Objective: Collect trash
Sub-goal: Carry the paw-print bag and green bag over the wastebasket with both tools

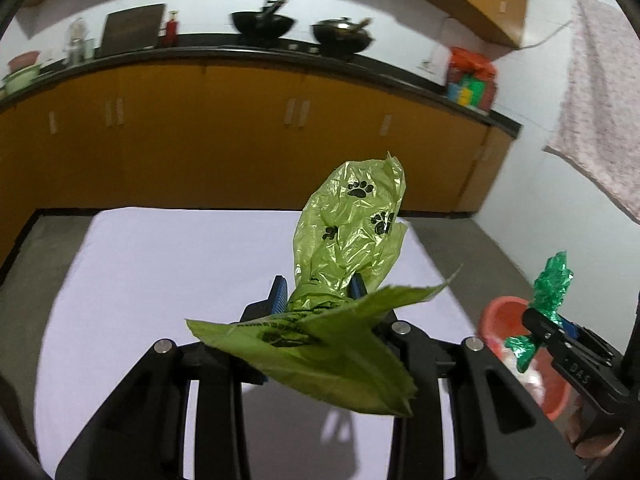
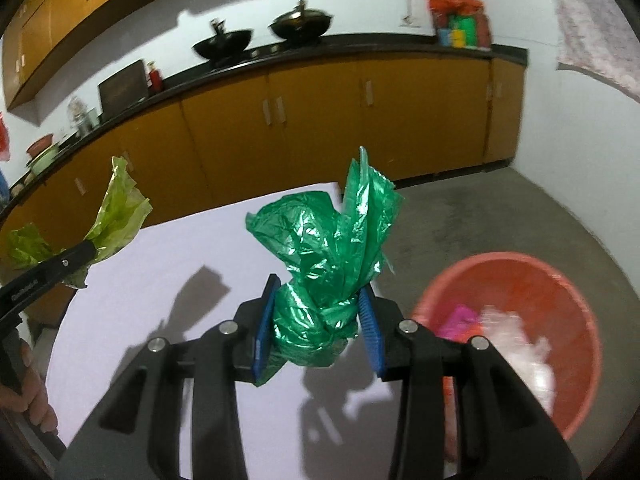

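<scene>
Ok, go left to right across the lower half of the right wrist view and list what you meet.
Crumpled light green plastic bag held by the left gripper → white table surface → knotted dark green plastic bag clamped in the right gripper → round red plastic bin on the floor, with trash inside.

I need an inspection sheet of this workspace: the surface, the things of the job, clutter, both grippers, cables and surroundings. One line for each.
Surface: white sheet on the grey floor, bare where visible.
Job's things: light green bag with paw prints; dark green bag, knotted; orange bucket on the floor, already holding trash.
Clutter: nothing seen on the sheet.
Grippers: left gripper shut on the light green bag; right gripper shut on the dark green bag, beside the bucket.
Cables: nothing seen.
Surroundings: yellow cabinets, two black woks on the counter, hanging cloth.
</scene>
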A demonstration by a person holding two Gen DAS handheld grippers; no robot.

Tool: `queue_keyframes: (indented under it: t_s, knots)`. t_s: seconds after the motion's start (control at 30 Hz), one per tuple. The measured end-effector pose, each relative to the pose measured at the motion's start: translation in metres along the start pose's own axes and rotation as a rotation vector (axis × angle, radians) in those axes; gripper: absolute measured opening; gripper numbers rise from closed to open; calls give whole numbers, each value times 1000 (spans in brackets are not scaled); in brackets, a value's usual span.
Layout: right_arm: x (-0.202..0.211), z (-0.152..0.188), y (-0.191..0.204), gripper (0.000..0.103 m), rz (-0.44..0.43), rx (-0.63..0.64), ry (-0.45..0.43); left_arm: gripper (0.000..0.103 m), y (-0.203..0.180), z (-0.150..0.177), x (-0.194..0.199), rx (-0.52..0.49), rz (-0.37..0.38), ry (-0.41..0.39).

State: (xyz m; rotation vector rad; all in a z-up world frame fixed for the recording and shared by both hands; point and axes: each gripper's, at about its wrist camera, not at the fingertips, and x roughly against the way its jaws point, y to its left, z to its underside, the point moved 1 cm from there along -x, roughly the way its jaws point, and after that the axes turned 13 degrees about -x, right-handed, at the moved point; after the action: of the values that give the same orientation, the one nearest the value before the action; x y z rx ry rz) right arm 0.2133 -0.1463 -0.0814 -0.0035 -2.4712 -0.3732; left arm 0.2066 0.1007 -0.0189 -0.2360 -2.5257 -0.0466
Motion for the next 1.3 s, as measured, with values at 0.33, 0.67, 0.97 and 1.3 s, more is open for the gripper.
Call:
queue_keyframes:
  t_s: [0.33, 0.67, 0.97, 1.3]
  knots:
    - [53, -10, -100, 38, 138, -94, -82, 33, -90, -11, -16, -82, 148, 3]
    - [63, -9, -173, 38, 222, -178, -91, 33, -175, -2, -41, -179, 250, 45]
    - [55, -6, -205, 38, 252, -192, -84, 33, -216, 19, -60, -240, 304, 96]
    - [45, -5, -214, 38, 252, -194, -81, 33, -233, 28, -71, -268, 317, 125]
